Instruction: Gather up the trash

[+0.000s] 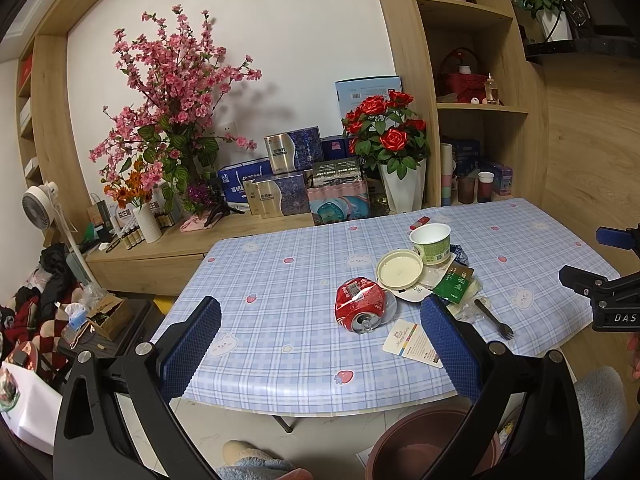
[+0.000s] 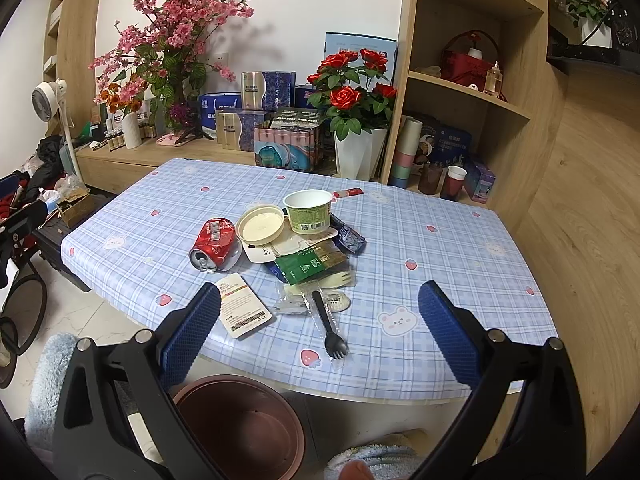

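Trash sits mid-worktop (image 2: 440, 248): fork (image 2: 330, 326) and card (image 2: 243, 306) nearest, then green packet (image 2: 304, 266), crushed can (image 2: 214, 242), lid (image 2: 260, 224), cup (image 2: 309, 210) farthest. Both hand-held grippers, left (image 1: 320, 336) and right (image 2: 319, 328), spread wide, empty, above near edge. Brown bin (image 2: 240, 424) on floor below.
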Demonstrator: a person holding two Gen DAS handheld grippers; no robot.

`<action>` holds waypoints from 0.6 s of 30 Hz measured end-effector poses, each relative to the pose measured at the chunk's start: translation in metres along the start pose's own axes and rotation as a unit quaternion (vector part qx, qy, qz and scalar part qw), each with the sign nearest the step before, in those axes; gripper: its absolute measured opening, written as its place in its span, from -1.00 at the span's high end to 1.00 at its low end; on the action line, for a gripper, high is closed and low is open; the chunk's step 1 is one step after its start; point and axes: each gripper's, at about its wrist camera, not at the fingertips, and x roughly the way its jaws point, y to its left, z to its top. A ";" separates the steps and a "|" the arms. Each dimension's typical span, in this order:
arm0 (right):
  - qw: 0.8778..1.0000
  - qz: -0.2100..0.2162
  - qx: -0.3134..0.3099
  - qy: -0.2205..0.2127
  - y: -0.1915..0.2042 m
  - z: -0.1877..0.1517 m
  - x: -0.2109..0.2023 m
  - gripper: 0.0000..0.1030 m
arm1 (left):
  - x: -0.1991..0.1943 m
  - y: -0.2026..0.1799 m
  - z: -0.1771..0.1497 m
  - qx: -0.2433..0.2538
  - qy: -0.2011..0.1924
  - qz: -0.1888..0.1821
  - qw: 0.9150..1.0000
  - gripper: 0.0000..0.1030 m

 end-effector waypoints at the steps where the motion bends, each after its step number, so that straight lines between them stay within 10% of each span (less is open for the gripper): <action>1: 1.000 0.000 0.000 0.000 0.000 0.000 0.000 -0.89 | 0.000 0.000 0.000 0.000 0.000 0.000 1.000 -0.90; 18: 1.000 -0.002 -0.002 0.000 -0.001 -0.001 -0.003 -0.89 | 0.000 0.003 -0.011 -0.001 0.000 0.000 1.000 -0.90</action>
